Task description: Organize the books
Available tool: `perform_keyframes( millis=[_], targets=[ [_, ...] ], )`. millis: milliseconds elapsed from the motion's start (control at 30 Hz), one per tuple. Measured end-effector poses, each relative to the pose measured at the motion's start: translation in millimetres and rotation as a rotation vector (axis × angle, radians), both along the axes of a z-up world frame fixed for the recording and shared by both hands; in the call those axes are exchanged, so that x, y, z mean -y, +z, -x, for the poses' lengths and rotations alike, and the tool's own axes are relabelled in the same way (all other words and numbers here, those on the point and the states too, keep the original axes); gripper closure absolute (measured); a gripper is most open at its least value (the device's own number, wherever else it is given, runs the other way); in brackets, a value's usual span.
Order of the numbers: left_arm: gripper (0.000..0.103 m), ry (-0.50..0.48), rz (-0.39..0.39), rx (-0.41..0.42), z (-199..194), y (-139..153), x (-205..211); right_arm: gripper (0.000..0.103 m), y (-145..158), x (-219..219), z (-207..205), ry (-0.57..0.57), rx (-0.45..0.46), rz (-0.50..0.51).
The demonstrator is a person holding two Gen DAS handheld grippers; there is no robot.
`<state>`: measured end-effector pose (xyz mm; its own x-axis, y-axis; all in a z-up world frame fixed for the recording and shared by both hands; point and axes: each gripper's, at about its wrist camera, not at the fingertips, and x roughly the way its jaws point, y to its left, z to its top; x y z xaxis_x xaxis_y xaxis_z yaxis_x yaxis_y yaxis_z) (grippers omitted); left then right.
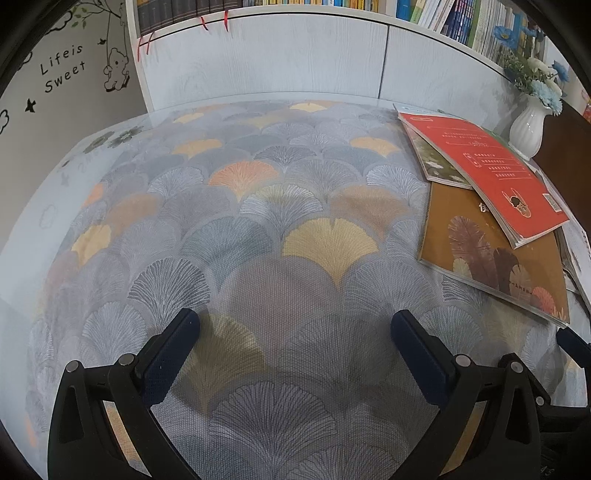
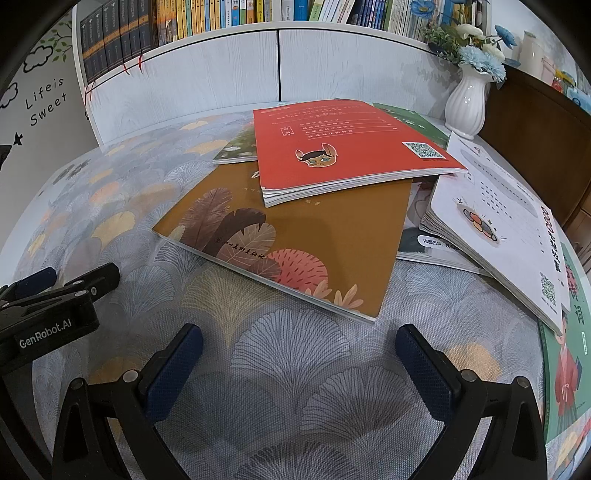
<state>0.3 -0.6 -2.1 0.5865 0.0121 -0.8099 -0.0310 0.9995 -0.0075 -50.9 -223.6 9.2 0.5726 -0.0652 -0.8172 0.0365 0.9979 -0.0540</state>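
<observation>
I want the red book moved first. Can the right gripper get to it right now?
Probably yes. The right gripper is open and empty, facing the pile. The red book lies on top of the brown book, nothing covering it, and only bare tablecloth lies between.

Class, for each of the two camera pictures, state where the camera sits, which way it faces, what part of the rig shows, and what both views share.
Left wrist view: sits on the left gripper, looks along its open fingers over the patterned tablecloth toward the white cabinet; books lie off to its right.
Right wrist view: sits on the right gripper, open, facing the book pile; the left gripper appears at its left edge.
Shared: red book, brown feather book, white vase, bookshelf.
</observation>
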Motion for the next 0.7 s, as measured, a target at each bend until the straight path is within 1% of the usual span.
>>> perform_keyframes(
  millis=[400, 533, 600, 700],
  targets=[
    [0.0, 0.0, 0.0, 0.0, -0.1, 0.2, -0.1, 0.0, 0.2, -0.5, -0.3, 0.0, 0.0, -0.001],
    [0.0, 0.0, 0.0, 0.0, -0.1, 0.2, -0.2, 0.0, 0.2, -0.4, 0.4, -0.019, 0.01, -0.022],
    [0.0, 0.0, 0.0, 0.0, 0.0, 0.3, -0.1, 0.0, -0.8, -4.8, -0.2, -0.02, 0.003, 0.009],
    [0.0, 0.0, 0.0, 0.0, -0.1, 0.3, -0.2, 0.0, -1.6, -1.9, -1.0, -0.023, 0.002, -0.009]
  ],
)
